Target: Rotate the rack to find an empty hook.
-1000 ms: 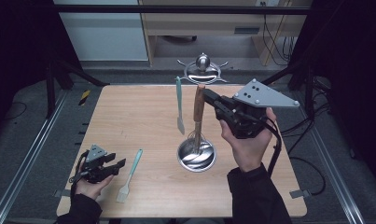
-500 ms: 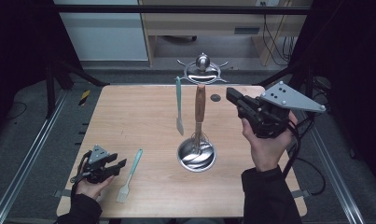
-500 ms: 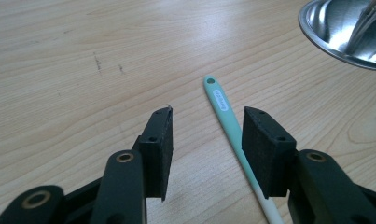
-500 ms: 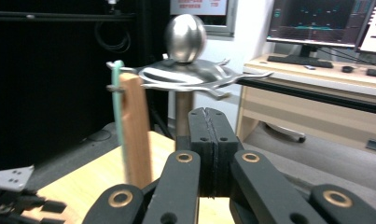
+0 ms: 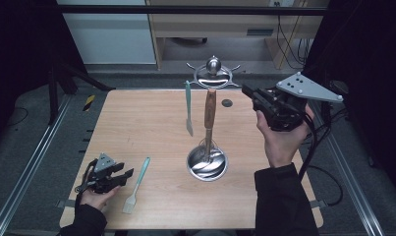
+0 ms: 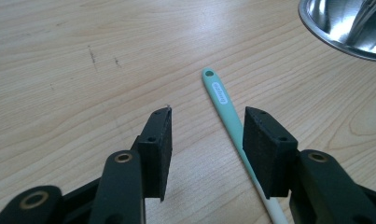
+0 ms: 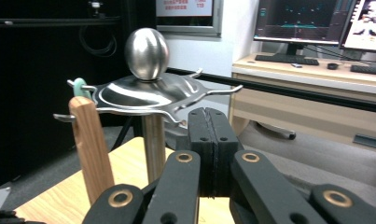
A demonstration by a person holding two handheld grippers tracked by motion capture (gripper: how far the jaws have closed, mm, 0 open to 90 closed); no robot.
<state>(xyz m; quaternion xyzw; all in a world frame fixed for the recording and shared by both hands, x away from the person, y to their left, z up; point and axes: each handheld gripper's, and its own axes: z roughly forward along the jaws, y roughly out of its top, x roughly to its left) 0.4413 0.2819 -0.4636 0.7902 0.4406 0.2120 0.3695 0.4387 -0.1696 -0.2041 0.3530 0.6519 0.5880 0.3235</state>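
Mint-green silicone spatula lies flat on the wooden surface at its near left, handle toward the rack stand, pale blade toward the near edge. Left tongs sit low over it with jaws apart, having just been opening a little; the handle runs between them close to the right pad, untouched. Judged light, with a stiff slim handle and a soft, floppy blade; the smooth handle may slip or roll, so the mid-handle is the best place to grip, pads square across it. Right tongs are closed on nothing, held up at the far right beside the steel rack, where a second spatula and a wood-handled whisk hang. Open surface lies to the left and centre; the rack base is near on the right, and the near edge is close.
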